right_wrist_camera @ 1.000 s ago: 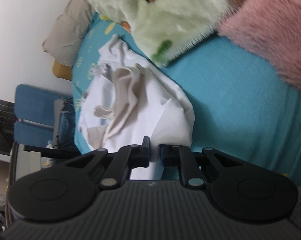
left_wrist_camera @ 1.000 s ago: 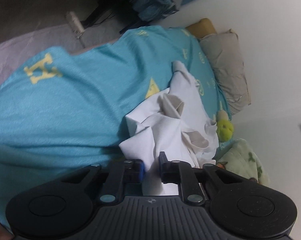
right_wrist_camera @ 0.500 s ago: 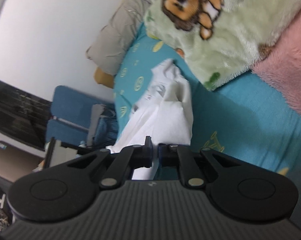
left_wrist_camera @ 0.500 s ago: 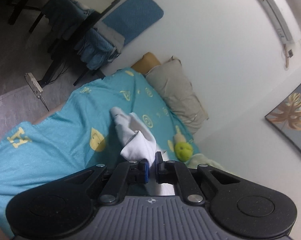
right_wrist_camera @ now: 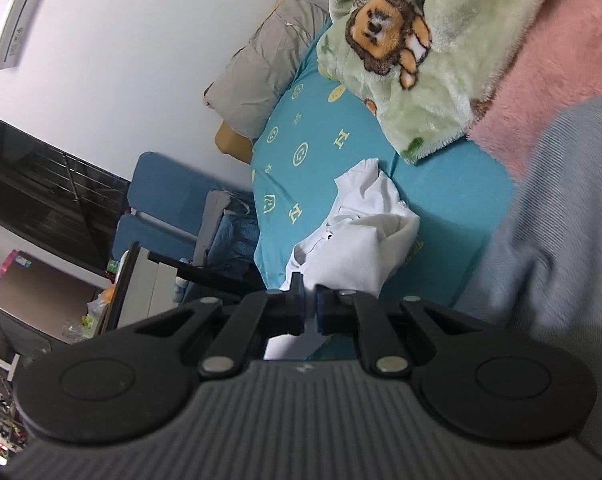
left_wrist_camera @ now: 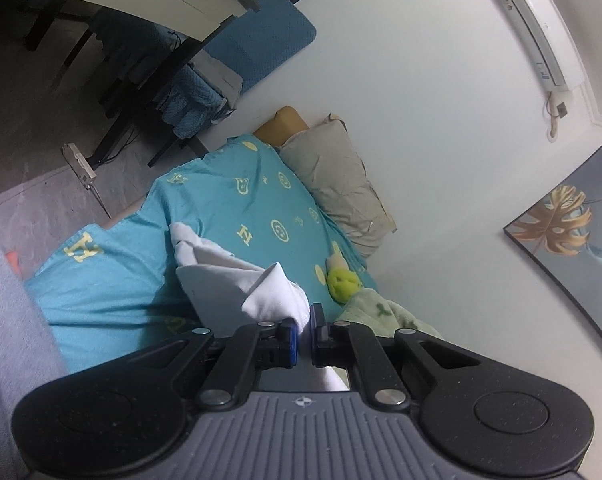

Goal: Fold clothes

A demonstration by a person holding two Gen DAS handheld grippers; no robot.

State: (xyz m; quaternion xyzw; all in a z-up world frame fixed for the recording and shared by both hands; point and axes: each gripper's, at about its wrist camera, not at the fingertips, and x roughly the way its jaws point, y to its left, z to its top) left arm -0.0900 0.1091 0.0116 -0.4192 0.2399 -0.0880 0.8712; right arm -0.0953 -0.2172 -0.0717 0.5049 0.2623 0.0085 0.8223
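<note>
One white garment, two pillows, two blankets.

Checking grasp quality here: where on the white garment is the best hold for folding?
Likely the edges, as now: the left gripper and right gripper each pinch a bit of the white garment, so it hangs bunched toward the bed.

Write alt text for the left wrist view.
The left gripper is shut on a white garment, which trails down onto a teal bedsheet. A grey pillow lies against the wall, with a yellow-green toy near a green blanket.
</note>
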